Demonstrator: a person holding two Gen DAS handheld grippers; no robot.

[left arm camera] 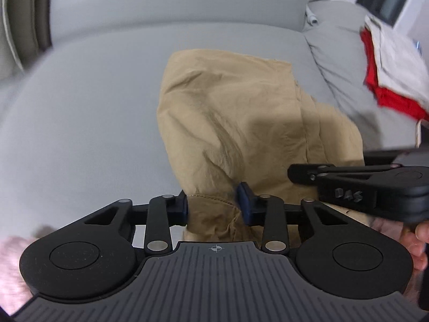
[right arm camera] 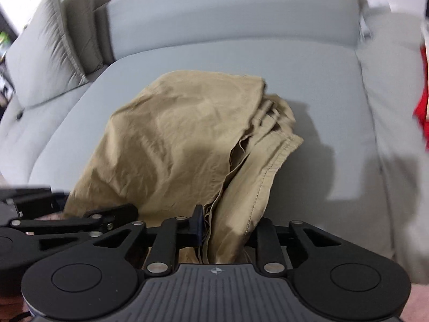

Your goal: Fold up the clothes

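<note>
A tan garment (left arm camera: 236, 123) lies folded over on the grey sofa seat (left arm camera: 88, 112); its near edge is lifted. My left gripper (left arm camera: 213, 205) is shut on the garment's hemmed near edge. My right gripper (right arm camera: 225, 230) is shut on the garment (right arm camera: 174, 139) at its stitched near edge; its right finger is hidden by the cloth. The right gripper (left arm camera: 356, 185) shows side-on at the right of the left wrist view. The left gripper (right arm camera: 67, 220) shows at the lower left of the right wrist view.
The sofa backrest (right arm camera: 228, 13) rises behind the seat. A grey cushion (right arm camera: 45, 53) leans at the left. Red and white clothes (left arm camera: 388, 67) lie on the right part of the sofa, also seen in the right wrist view (right arm camera: 422, 107). A pink rug (left arm camera: 10, 268) is below.
</note>
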